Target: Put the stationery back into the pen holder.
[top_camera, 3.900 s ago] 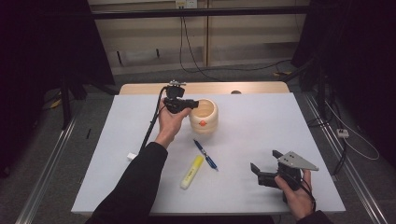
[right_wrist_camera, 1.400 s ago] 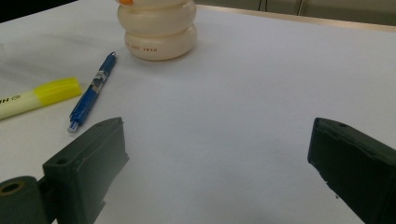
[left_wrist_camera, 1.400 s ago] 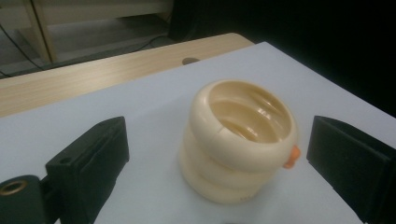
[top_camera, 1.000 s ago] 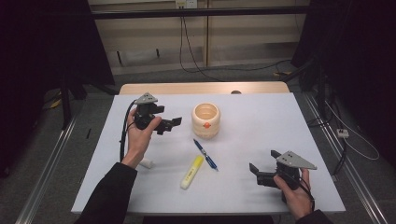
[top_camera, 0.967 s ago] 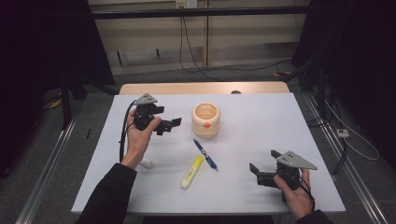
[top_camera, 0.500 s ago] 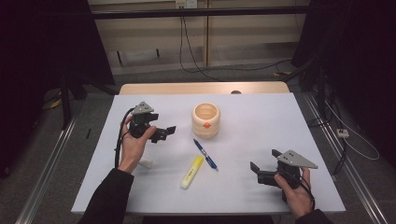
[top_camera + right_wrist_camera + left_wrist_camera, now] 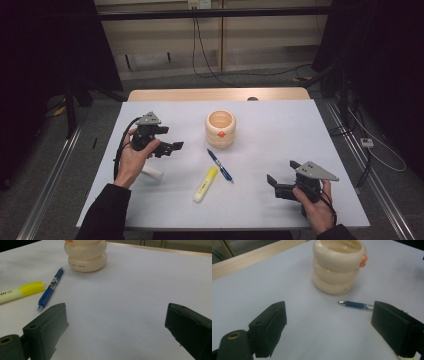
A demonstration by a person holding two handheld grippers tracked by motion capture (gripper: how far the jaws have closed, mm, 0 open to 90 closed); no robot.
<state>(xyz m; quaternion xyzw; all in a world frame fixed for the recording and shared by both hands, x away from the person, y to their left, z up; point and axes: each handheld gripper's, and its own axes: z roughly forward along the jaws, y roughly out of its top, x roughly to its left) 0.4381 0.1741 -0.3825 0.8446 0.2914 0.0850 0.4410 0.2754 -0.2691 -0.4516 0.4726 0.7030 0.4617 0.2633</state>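
Both grippers, left (image 7: 172, 147) and right (image 7: 274, 183), gape with nothing between their jaws; the left's have just been closing slightly. We judge the ringed cup (image 7: 220, 128) at mid-table stiff and light, the pen (image 7: 220, 165) beside it slim, slippery, best pinched mid-barrel.

Surface (image 7: 280, 130) evenly lit from overhead, surroundings dark. Soft shadows under both tongs; their near jaws slightly blurred. No glare.

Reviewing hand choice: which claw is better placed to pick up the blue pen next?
Left, probably. The left claw hovers open and aimed at the blue pen; the right claw rests farther away, angled toward the cream holder.
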